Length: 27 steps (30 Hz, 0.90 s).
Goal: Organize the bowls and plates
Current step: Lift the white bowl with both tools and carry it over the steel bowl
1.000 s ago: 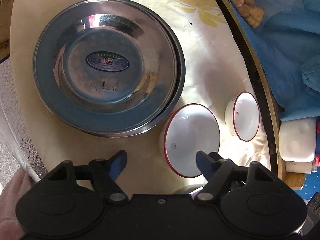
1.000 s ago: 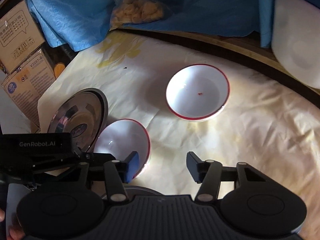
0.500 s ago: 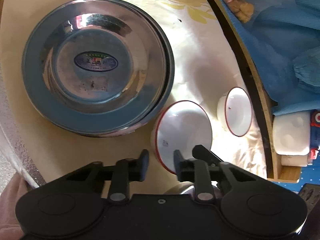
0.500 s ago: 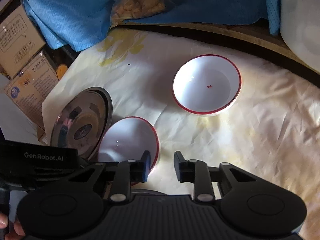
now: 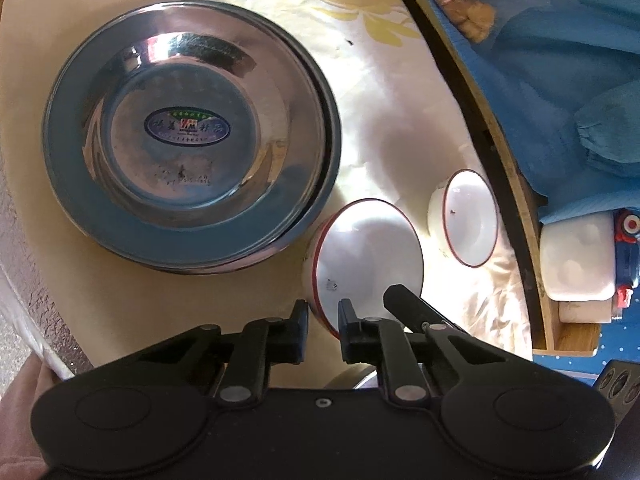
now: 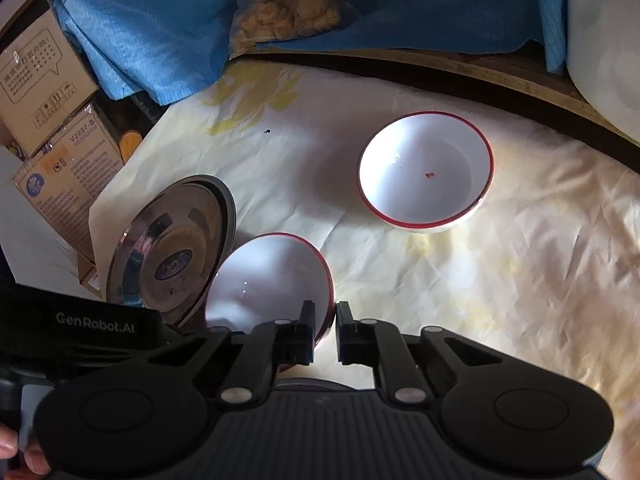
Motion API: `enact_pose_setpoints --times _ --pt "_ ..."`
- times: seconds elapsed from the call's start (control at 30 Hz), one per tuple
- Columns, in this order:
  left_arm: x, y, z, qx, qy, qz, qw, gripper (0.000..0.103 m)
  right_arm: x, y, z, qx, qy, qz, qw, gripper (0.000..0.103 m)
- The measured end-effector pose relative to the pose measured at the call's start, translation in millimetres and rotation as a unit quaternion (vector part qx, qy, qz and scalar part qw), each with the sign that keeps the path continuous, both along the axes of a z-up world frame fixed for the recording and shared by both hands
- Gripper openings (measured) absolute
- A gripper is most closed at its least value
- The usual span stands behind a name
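- Left wrist view: your left gripper [image 5: 323, 322] points steeply down at the cloth-covered table [image 5: 400, 128]. Its jaws are closing, and the red rim of the near bowl [image 5: 368, 256] runs between them; whether the pads already press on it is hard to tell.
- The near bowl sits tipped, touching the edge of the stacked steel plates [image 5: 188, 136] to its left. The far bowl [image 5: 466, 220] stands apart, near the table's dark edge.
- The gripper body hides the bowl's lower wall; a black finger of the other gripper crosses its right side. A sleeve [image 5: 20, 420] is cut off at the lower left corner.
- Right wrist view: your right gripper [image 6: 325, 334] also tilts steeply down, jaws drawn close with the near bowl's rim [image 6: 326, 276] between them, pinching it.
- The steel plates [image 6: 172, 252] appear foreshortened at left, partly behind the left gripper's body.
- The far bowl [image 6: 426, 170] stands upright, alone on the cloth, with a small red speck inside.
- Boxes [image 6: 44, 92] and blue fabric [image 6: 140, 28] behind are dim.
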<state>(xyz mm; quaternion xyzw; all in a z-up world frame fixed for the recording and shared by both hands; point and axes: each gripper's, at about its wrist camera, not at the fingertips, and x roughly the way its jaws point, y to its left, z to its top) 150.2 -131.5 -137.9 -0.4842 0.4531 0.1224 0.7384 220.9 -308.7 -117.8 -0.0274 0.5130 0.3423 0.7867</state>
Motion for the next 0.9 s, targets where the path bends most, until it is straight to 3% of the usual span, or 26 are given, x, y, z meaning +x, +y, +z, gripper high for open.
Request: enact_pose_setpoints --times 0.23,0.47,0.67,0.9 --pt "3.4 -4.0 17.3 0.013 -0.029 -0.017 0.9994 0.016 -4.9 -8.3 20.4 0.018 -0.036 -0.007 0.999 0.011" --pt "14.2 -12.0 47.3 0.052 -0.073 -0.091 0.9918 0.016 -17.0 -28.7 49.1 0.043 -0.065 -0.052 0.996 0.011" --pt "18.2 -9.7 65.9 0.054 -0.115 -0.192 0.9732 0.017 -41.7 -48.4 70.9 0.066 -0.076 -0.100 0.990 0.012" --pt "16.3 -20.1 73.0 0.063 -0.118 -0.314 0.9398 0.017 -86.6 -63.1 87.0 0.060 -0.075 -0.154 0.983 0.013"
